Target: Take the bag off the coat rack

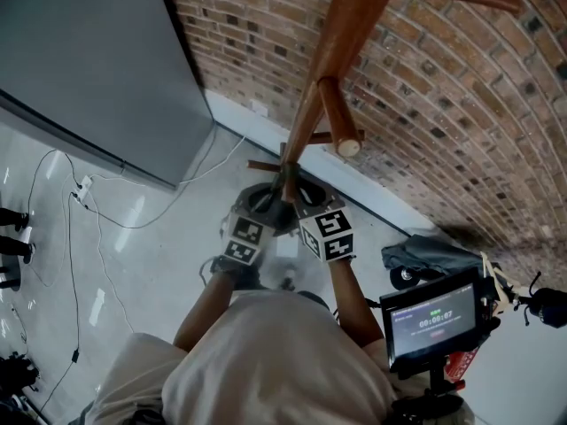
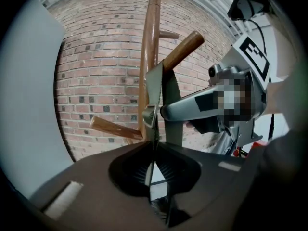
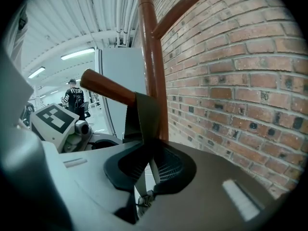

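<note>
peg (image 3: 106,87) through strap (image 3: 147,115) — brick wall (image 3: 231,81) behind

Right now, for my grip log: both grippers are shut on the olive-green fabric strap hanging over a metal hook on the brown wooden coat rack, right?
No metal hook: the olive-green fabric strap hangs over a rounded wooden peg of the brown wooden coat rack, as the right gripper view shows. The left gripper and right gripper are shut on it.
</note>
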Available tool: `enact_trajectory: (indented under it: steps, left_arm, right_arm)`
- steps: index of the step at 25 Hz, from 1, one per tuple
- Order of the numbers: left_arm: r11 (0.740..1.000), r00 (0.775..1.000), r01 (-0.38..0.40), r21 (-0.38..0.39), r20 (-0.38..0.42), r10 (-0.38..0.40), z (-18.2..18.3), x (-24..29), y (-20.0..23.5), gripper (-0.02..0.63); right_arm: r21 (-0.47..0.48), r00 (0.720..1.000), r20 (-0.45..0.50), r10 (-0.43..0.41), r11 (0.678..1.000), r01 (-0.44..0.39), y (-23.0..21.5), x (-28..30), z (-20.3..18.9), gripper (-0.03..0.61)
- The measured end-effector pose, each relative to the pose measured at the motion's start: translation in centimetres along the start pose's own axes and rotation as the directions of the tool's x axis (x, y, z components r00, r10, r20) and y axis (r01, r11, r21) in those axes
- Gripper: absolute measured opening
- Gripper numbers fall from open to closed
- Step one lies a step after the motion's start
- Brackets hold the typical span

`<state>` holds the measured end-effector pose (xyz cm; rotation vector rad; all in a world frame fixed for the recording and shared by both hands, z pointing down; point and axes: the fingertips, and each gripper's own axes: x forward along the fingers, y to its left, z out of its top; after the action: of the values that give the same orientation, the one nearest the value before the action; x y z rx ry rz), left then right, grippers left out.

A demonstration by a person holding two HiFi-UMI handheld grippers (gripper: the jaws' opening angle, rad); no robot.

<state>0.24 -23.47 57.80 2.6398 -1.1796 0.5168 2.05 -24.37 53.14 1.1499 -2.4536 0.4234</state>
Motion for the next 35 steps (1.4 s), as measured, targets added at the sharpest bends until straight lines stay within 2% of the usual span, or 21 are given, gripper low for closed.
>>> enact_trajectory:
  steps: [8, 14, 26, 35]
  left_arm:
    - [0.999, 1.000, -0.021, -0.037, -0.009, 0.021, -0.1, -0.3, 0.0, 0.017]
    - [0.994, 1.000, -0.029, -0.102, -0.013, 0.028, 0.0, -0.8, 0.3, 0.017]
    - [0.987, 0.999, -0.032, -0.155, -0.013, 0.031, 0.3, -1.8, 1.3, 0.017]
    - [0.986, 0.999, -0.044, -0.159, -0.002, 0.045, 1.1, -3.2, 1.9, 0.017]
  right_arm:
    - [0.026, 1.000, -0.026, -0.008, 1.000, 0.009, -0.2, -0.4, 0.0, 0.009]
    - [0.039, 0.999, -0.028, -0.018, 0.999, 0.019, -0.3, -0.8, 0.2, 0.009]
    - [0.056, 0.999, -0.010, -0.040, 0.998, 0.041, -1.2, -1.7, 1.0, 0.009]
    - [0.049, 0.999, 0.009, -0.039, 0.998, 0.039, -0.8, -3.2, 2.0, 0.009]
